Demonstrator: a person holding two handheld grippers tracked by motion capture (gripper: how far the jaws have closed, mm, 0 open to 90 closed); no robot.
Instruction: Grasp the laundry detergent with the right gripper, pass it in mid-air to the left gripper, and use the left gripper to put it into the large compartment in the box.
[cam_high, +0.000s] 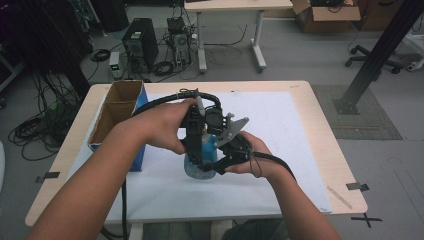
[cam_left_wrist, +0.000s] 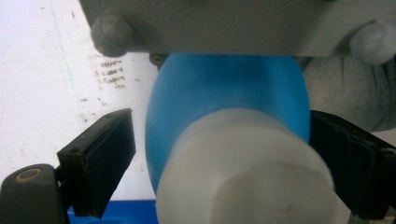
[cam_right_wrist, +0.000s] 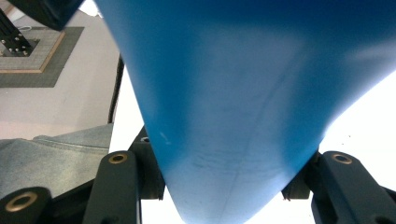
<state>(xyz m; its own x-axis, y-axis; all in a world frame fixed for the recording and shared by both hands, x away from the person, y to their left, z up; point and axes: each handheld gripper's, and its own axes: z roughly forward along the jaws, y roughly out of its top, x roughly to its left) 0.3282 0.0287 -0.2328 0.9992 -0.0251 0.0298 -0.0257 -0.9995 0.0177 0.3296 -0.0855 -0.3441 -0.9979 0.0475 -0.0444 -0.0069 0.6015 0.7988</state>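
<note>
Blue bottle (cam_high: 196, 167) with a white cap (cam_left_wrist: 243, 172), upright on the white mat (cam_high: 280, 150), just right of the cardboard box (cam_high: 116, 112). The right gripper (cam_right_wrist: 231, 186) pinches the bottle's body. The left gripper (cam_left_wrist: 224, 154) (coming from above) straddles the cap, jaws spread, one pad (cam_left_wrist: 109, 158) visibly clear of it.

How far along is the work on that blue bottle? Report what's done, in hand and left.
Done: the right gripper is shut on the blue bottle and steadies it. In hand: the left gripper straddles the white cap, with one pad not yet touching it. Left: probably clamping the cap and twisting it off; it sits on the bottle.
</note>
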